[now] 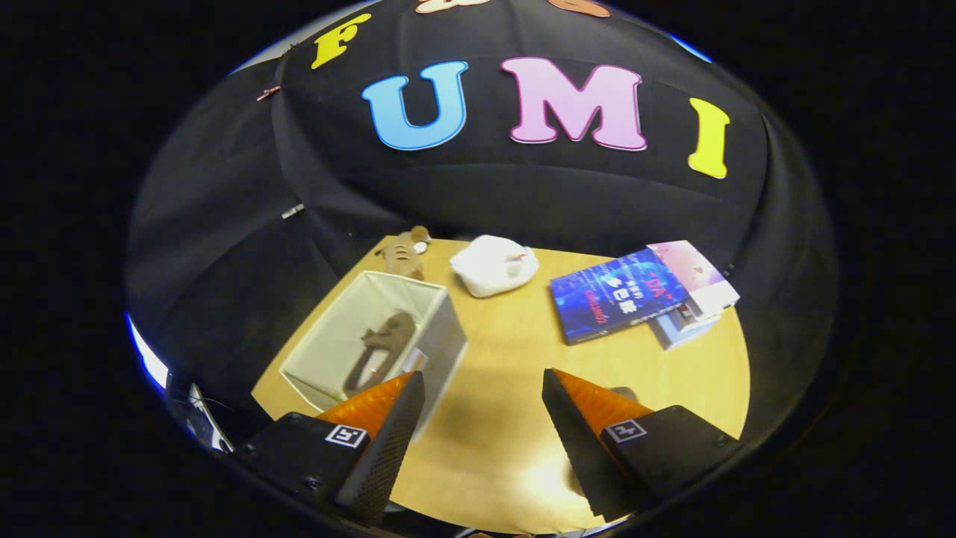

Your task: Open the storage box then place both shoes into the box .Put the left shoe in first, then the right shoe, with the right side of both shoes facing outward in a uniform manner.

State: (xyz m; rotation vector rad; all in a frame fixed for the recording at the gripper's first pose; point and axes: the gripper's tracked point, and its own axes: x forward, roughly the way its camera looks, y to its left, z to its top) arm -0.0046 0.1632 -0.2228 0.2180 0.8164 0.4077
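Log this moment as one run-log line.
gripper: open, empty | box: open, one shoe inside | second shoe: on table beyond box

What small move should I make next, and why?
Probably swing toward the second shoe lying on the table behind the box. One shoe already lies inside the open box, and the gripper hangs open, holding nothing.

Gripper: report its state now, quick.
Gripper: open, holding nothing; only bare table between its fingers, storage box just ahead beside one finger.
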